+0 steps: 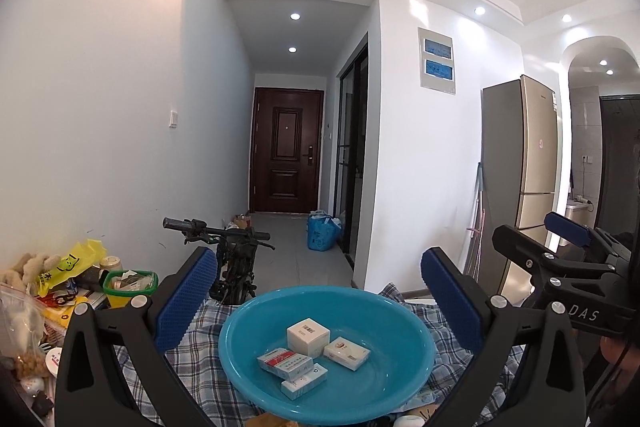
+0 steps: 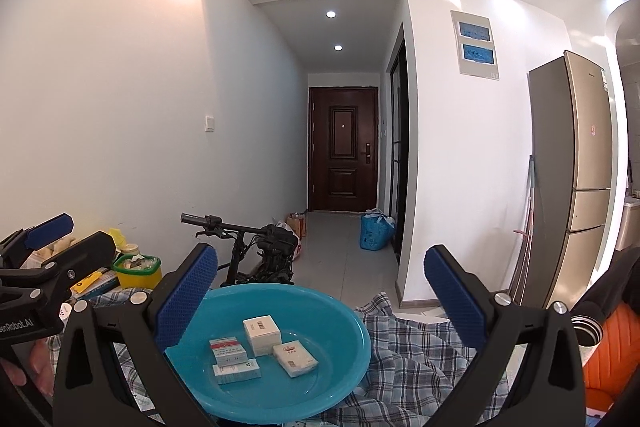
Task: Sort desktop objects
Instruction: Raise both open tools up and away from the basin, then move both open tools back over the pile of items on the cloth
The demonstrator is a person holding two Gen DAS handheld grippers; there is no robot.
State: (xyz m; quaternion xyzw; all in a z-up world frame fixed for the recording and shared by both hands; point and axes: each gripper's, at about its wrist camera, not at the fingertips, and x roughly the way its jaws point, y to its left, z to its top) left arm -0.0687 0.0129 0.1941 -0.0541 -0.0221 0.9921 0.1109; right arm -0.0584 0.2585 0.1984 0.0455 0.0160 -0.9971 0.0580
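A round blue basin (image 1: 380, 383) (image 2: 332, 327) rests on a checked cloth and holds several small boxes. Among them are a white cube box (image 1: 308, 337) (image 2: 262, 334), a flat white box with a red mark (image 1: 346, 353) (image 2: 295, 359) and a red-and-white box (image 1: 285, 365) (image 2: 228, 350). My left gripper (image 1: 320, 303) (image 2: 90, 233) hangs open above the basin's near side, holding nothing. My right gripper (image 2: 320, 291) (image 1: 524, 227) is open too, empty, just right of the left one, its blue pads framing the basin.
The blue-and-white checked cloth (image 1: 200, 379) (image 2: 420, 367) covers the table. Clutter is piled at the left: a green-rimmed yellow container (image 1: 128, 287) (image 2: 138, 271), a yellow bag (image 1: 72, 267) and packets. A scooter (image 1: 236, 259) stands behind. An orange item (image 2: 612, 359) and a flask (image 2: 586, 331) sit at the right.
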